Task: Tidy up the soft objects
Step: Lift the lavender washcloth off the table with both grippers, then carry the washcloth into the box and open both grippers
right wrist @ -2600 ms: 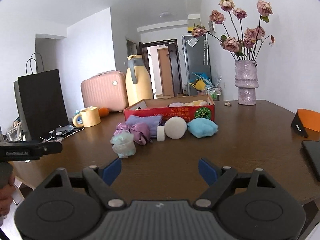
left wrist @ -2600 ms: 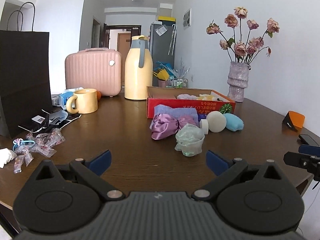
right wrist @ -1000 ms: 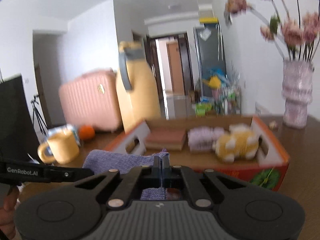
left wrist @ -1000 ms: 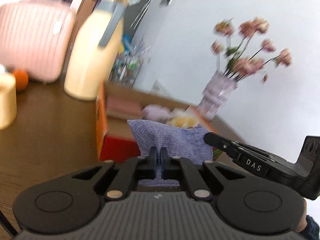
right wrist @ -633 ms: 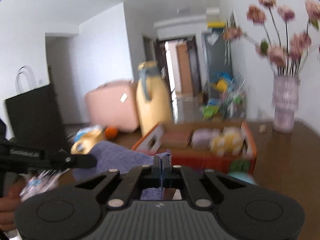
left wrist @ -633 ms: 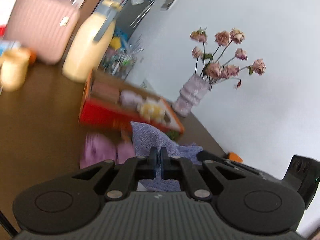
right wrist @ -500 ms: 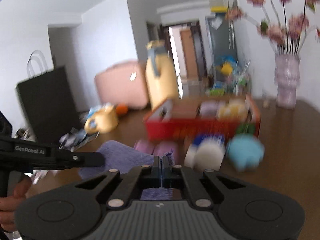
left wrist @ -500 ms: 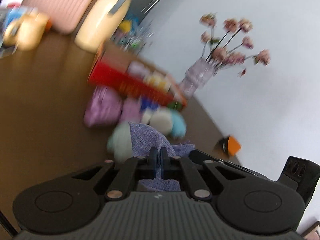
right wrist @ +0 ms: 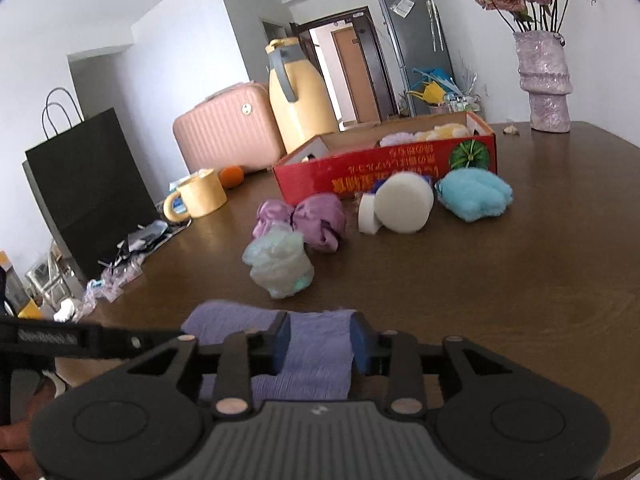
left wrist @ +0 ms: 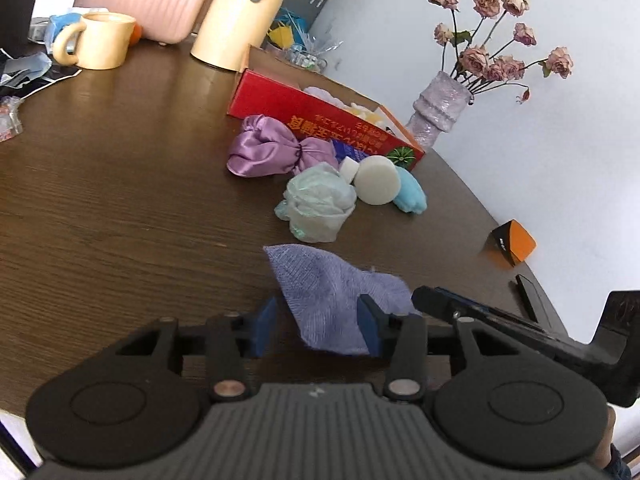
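Lying flat between both pairs of parted fingers, the lavender cloth (left wrist: 332,300) now rests on the wooden table (left wrist: 120,184). Half a second earlier each tool was clenched on it and carrying it in the air. The left gripper (left wrist: 316,324) has since released, its blue pads standing either side of one end of the cloth. The right gripper (right wrist: 318,342) is likewise released, with the other end lying between its pads. In the left wrist view the right tool's finger reaches in from the right, just beside the cloth's edge.

Ahead of both tools sit the remaining soft items: the pale green mesh pouf (left wrist: 316,208) nearest, then the purple satin scrunchie (left wrist: 272,152), the white round sponge (left wrist: 378,180) and the blue plush piece (left wrist: 410,196). Beyond these stands the red cardboard box (left wrist: 320,116), which already holds a few soft things.

Judged from this, the cloth has been brought to a working spot near the person, probably for folding before it is stowed. The corner nearest the pouf lies rumpled and would need smoothing first.
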A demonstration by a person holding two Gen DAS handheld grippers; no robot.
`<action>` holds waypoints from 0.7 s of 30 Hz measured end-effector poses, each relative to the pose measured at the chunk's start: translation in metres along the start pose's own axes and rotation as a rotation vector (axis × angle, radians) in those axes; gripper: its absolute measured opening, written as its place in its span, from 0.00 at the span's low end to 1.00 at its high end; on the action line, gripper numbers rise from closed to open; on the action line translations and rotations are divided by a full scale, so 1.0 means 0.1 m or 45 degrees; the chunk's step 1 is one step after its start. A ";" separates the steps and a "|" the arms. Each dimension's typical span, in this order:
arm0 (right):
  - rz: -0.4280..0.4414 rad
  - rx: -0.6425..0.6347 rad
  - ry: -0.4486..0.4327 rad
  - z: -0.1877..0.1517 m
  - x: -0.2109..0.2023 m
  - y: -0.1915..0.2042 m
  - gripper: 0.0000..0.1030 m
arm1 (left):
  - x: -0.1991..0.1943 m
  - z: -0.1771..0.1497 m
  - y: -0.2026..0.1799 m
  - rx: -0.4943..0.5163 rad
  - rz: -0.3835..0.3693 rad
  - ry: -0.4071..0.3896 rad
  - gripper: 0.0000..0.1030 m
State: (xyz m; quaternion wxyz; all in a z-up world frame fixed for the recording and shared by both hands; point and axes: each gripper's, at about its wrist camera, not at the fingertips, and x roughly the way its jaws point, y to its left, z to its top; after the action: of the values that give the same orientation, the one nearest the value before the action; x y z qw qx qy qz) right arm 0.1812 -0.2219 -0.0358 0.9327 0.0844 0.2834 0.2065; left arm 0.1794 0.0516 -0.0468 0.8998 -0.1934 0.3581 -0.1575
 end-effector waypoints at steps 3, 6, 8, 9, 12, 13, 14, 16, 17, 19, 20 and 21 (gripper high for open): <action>-0.012 -0.002 0.013 -0.07 0.07 0.03 0.35 | 0.01 -0.04 0.00 0.001 -0.019 0.015 0.43; -0.048 -0.010 0.031 -0.12 0.19 0.05 0.35 | 0.00 -0.06 -0.04 0.056 -0.022 -0.007 0.15; -0.085 -0.037 0.036 -0.15 0.24 0.07 0.36 | 0.01 -0.07 -0.04 0.075 -0.041 -0.016 0.10; -0.102 -0.052 0.043 -0.17 0.27 0.09 0.36 | 0.03 -0.08 -0.04 0.081 -0.043 -0.012 0.08; -0.133 -0.101 0.033 -0.23 0.30 0.13 0.37 | 0.09 -0.09 0.01 0.058 -0.034 0.008 0.08; -0.143 -0.131 0.029 -0.24 0.31 0.16 0.37 | 0.10 -0.10 0.02 0.050 -0.034 0.011 0.08; -0.155 -0.172 0.029 -0.27 0.32 0.20 0.33 | 0.11 -0.10 0.03 0.049 -0.038 0.015 0.08; -0.179 -0.270 0.035 -0.29 0.34 0.29 0.30 | 0.11 -0.11 0.03 0.059 -0.036 0.014 0.08; -0.194 -0.306 0.035 -0.30 0.34 0.33 0.29 | 0.11 -0.12 0.02 0.068 -0.034 0.012 0.08; -0.209 -0.311 0.047 -0.29 0.36 0.37 0.23 | 0.11 -0.12 0.01 0.076 -0.037 0.013 0.08; -0.211 -0.313 0.054 -0.27 0.37 0.38 0.14 | 0.11 -0.13 0.01 0.081 -0.037 0.009 0.08; -0.200 -0.316 0.059 -0.27 0.37 0.39 0.10 | 0.09 -0.13 0.00 0.094 -0.041 -0.002 0.08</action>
State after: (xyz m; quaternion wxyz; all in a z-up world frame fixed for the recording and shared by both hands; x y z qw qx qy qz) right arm 0.1807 -0.1698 -0.0654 0.9425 -0.0588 0.2828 0.1681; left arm 0.1763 0.0445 -0.0607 0.9038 -0.1659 0.3483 -0.1850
